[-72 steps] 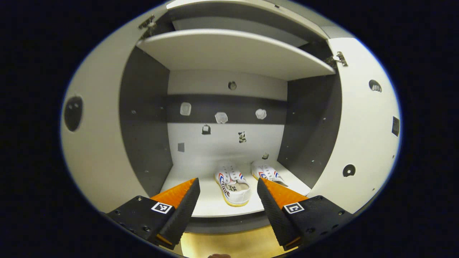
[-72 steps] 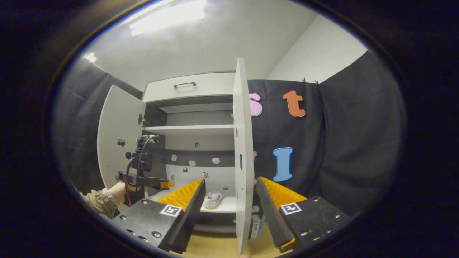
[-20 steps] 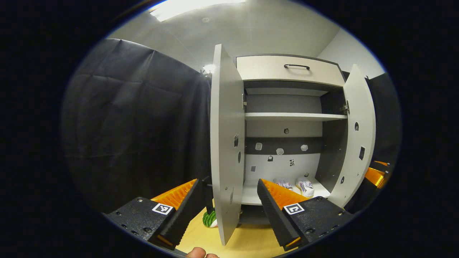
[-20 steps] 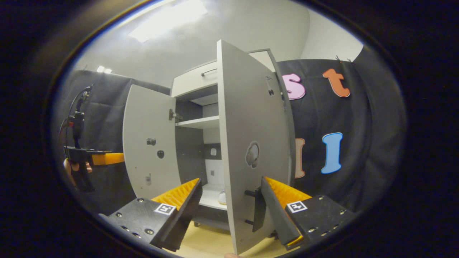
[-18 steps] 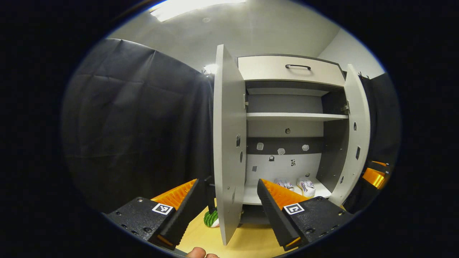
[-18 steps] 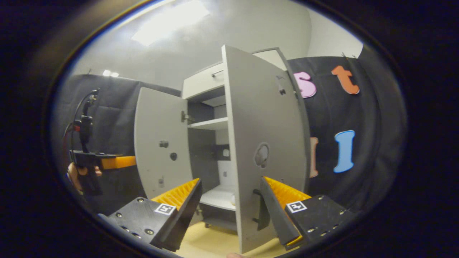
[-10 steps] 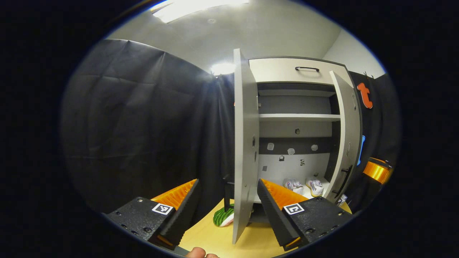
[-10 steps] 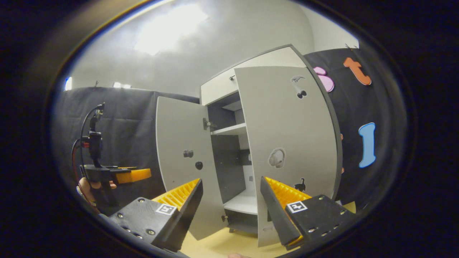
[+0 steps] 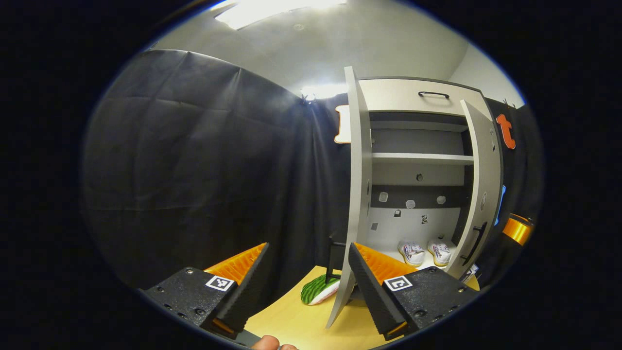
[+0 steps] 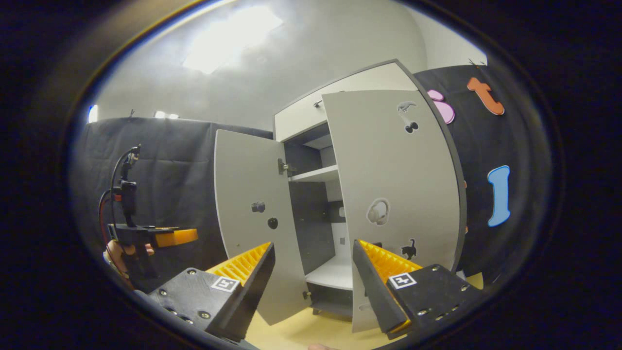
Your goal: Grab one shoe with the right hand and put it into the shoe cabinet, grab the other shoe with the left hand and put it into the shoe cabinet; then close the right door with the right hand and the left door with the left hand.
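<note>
1. Shoe cabinet [image 9: 418, 99] stands against the booth wall with both shoes [image 9: 411, 253] already side by side on its bottom shelf [image 9: 422, 265], so by my reading only the door-closing part of the task is left

2. Left door [image 9: 359, 184] shows nearly edge-on in the left gripper view, swung wide open; it is a stiff flat panel on hinges and should swing lightly, so a push on the outer face near the free edge, away from the hinges, looks best. A dark handle [image 9: 334, 257] sits low on its outer side

3. Left gripper [image 9: 307, 272] hangs low in front of that door with its fingers spread and nothing between them, the door's lower edge showing in the gap. In the right gripper view it is held level in a hand [image 10: 127, 251], well apart from the door

4. Right door [image 10: 393, 194] is partly swung in, its outer face towards the right gripper view; rigid and smooth, it could slip under a glancing push

5. Right gripper [image 10: 315, 279] is released and empty, pointing at the cabinet near the right door's lower edge; I cannot tell if it touches
</note>
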`<state>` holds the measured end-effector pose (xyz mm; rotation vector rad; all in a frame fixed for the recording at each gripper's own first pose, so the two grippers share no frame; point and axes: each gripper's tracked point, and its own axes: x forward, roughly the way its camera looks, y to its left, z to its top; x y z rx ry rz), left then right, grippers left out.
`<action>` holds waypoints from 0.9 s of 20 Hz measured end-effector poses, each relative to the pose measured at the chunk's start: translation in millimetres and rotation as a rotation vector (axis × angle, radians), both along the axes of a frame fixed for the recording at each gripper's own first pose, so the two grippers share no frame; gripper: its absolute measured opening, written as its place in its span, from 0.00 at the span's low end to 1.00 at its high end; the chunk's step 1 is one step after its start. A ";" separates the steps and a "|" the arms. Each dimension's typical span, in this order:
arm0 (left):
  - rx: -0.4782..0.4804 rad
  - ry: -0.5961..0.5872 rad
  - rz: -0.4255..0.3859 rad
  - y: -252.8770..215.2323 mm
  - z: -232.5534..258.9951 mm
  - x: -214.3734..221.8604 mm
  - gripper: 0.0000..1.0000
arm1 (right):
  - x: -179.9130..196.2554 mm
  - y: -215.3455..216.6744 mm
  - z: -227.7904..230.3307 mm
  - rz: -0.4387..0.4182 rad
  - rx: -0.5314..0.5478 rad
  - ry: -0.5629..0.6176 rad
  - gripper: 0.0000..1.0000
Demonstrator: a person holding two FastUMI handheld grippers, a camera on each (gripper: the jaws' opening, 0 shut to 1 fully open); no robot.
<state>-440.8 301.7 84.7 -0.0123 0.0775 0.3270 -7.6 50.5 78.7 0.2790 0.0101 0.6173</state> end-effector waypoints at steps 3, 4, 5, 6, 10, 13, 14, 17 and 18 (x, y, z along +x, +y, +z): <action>-0.001 0.009 0.004 0.9 -3.4 1.5 0.96 | -0.6 0.4 -1.4 -0.007 -0.011 -0.004 0.95; -0.001 0.012 0.003 0.4 -4.3 1.6 0.94 | -0.1 0.1 -1.2 -0.010 -0.013 -0.004 0.95; -0.002 0.014 0.002 0.8 -4.3 2.2 0.96 | 0.5 0.3 -2.3 -0.013 -0.016 -0.004 0.96; -0.003 0.015 0.002 0.6 -4.7 2.3 0.96 | 1.0 -0.2 -1.8 -0.015 -0.018 -0.003 0.95; -0.010 0.024 0.006 1.9 -9.0 5.2 0.96 | 0.6 -2.6 -5.5 -0.024 -0.028 -0.001 0.95; -0.008 0.032 0.016 4.8 -13.6 12.1 0.96 | 3.0 -7.1 -8.6 -0.032 -0.034 -0.002 0.95; -0.008 0.034 0.020 4.9 -14.5 15.0 0.96 | 4.8 -9.2 -9.1 -0.032 -0.035 -0.002 0.95; -0.010 0.036 0.030 8.9 -18.3 21.5 0.97 | 8.6 -10.3 -10.7 -0.035 -0.037 0.000 0.95; -0.010 0.040 0.035 10.7 -20.7 23.5 0.93 | 10.5 -11.2 -10.7 -0.036 -0.038 -0.001 0.96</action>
